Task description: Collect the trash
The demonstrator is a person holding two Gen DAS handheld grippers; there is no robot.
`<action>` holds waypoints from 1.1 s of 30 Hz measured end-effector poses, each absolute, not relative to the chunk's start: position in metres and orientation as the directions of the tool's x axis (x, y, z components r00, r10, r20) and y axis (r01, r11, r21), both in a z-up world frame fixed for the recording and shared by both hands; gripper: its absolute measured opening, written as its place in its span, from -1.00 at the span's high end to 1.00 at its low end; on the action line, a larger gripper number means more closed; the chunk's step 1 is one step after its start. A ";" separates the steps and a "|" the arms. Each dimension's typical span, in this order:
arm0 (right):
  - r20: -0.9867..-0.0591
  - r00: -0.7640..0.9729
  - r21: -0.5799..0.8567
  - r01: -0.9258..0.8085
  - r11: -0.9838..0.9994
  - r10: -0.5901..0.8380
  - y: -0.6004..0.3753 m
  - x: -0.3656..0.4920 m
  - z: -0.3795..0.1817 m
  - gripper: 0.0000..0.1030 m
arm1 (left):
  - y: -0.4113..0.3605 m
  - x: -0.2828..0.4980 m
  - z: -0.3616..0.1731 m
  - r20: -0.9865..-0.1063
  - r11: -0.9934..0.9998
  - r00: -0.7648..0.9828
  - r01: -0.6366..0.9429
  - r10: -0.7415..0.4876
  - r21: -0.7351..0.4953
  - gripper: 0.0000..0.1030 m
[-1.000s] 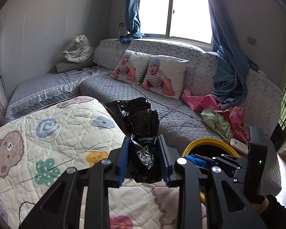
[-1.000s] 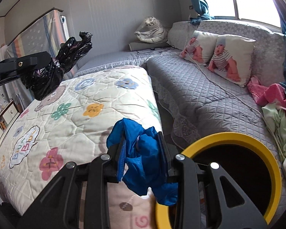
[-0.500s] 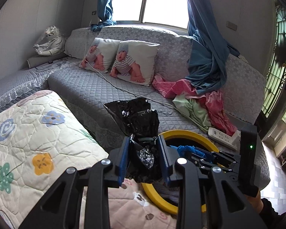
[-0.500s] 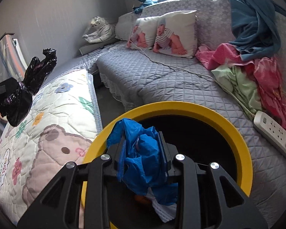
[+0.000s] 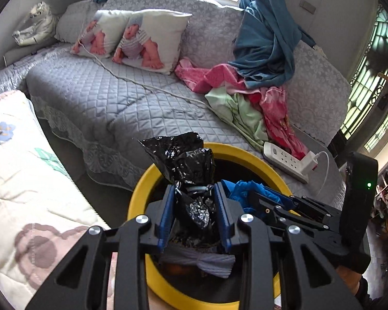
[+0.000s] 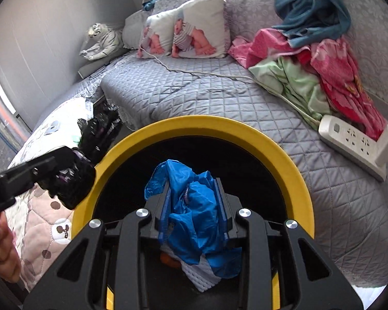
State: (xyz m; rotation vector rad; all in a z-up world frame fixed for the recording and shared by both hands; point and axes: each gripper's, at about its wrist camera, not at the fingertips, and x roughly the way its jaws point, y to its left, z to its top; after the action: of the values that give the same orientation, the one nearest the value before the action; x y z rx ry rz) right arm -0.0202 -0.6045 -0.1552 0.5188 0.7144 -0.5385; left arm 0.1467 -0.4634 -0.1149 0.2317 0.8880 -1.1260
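Note:
My left gripper (image 5: pixel 194 193) is shut on a crumpled black plastic bag (image 5: pixel 186 160) and holds it above the near rim of the yellow-rimmed trash bin (image 5: pixel 245 153). My right gripper (image 6: pixel 194 193) is shut on a crumpled blue plastic bag (image 6: pixel 194 206) and holds it over the bin's dark opening, inside the yellow rim (image 6: pixel 207 124). White cloth trash (image 6: pixel 201 276) lies in the bin below. The left gripper with the black bag (image 6: pixel 90 160) shows at the bin's left edge in the right wrist view. The right gripper and blue bag (image 5: pixel 248 191) show in the left wrist view.
A grey quilted sofa (image 5: pixel 116 98) lies behind the bin, with baby-print pillows (image 5: pixel 147 41), pink and green clothes (image 5: pixel 245 103), a blue curtain (image 5: pixel 266 38) and a white power strip (image 5: pixel 284 160). A floral quilt (image 5: pixel 18 180) lies to the left. A plush tiger (image 6: pixel 101 41) sits far left.
Both grippers have moved right from the quilt to the bin. The blue bag now hangs inside the rim and the black bag is at the bin's near edge.

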 end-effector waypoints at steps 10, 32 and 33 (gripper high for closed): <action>-0.730 0.618 0.264 0.649 0.713 -0.293 -0.612 -0.032 -0.155 0.31 | -0.474 0.153 -0.128 -0.738 0.462 0.089 0.827 -0.669 -0.320 0.43; -0.651 0.636 0.182 0.662 0.727 -0.415 -0.579 -0.038 -0.096 0.04 | -0.360 0.190 -0.078 -0.630 0.591 0.254 0.697 -0.734 -0.408 -0.10; -0.640 0.652 0.181 0.642 0.745 -0.407 -0.570 -0.033 -0.091 0.04 | -0.348 0.192 -0.074 -0.623 0.604 0.277 0.688 -0.732 -0.403 -0.10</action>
State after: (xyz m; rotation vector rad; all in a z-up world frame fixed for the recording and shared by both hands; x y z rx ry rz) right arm -0.0327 -0.5703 -0.0908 0.4157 0.6119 -0.6147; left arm 0.1921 -0.3476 -0.0736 -0.0578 0.8696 -0.9537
